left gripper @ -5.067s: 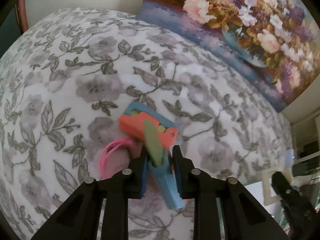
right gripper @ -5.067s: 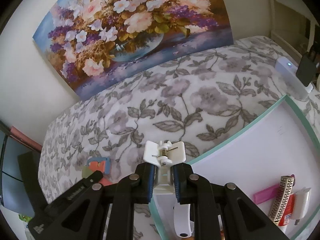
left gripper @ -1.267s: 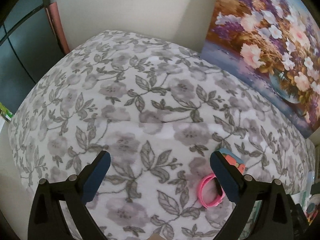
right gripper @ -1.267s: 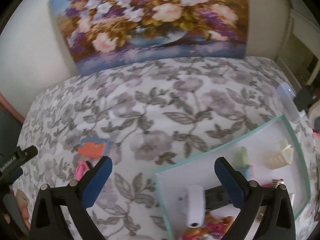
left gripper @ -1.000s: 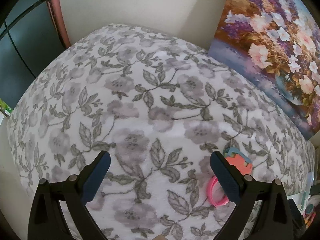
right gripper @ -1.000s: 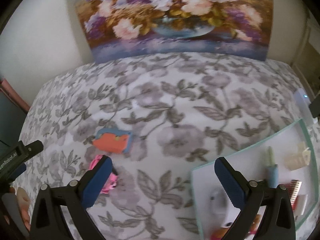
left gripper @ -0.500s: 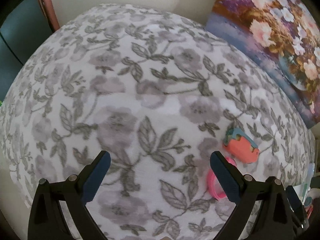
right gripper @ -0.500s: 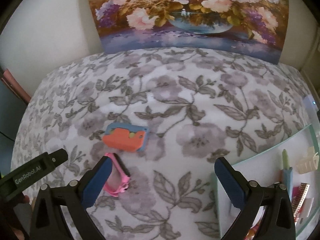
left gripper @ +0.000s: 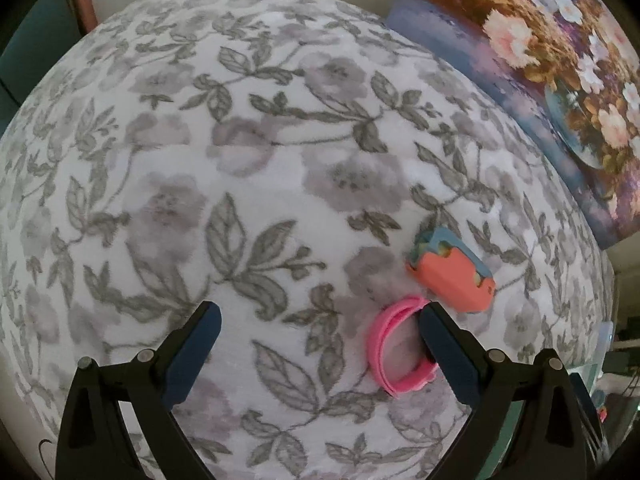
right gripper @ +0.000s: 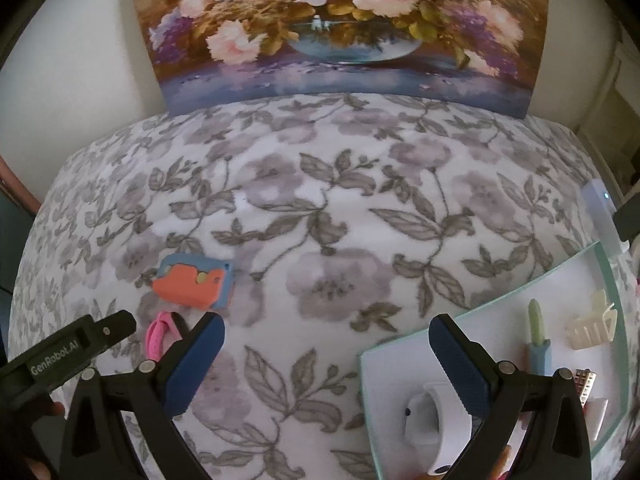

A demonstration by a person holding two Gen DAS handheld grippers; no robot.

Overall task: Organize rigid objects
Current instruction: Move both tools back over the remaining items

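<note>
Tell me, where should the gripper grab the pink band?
Probably on the curved side of the pink band, coming down from above. It stands on its edge on the blanket as an open loop, so one finger could slip inside and one outside the thin wall.

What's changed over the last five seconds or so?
Both grippers let go: the left gripper dropped the blue-and-green stick, the right gripper the cream claw clip, both now in the tray. Orange-and-blue piece and pink band stayed on the blanket.
</note>
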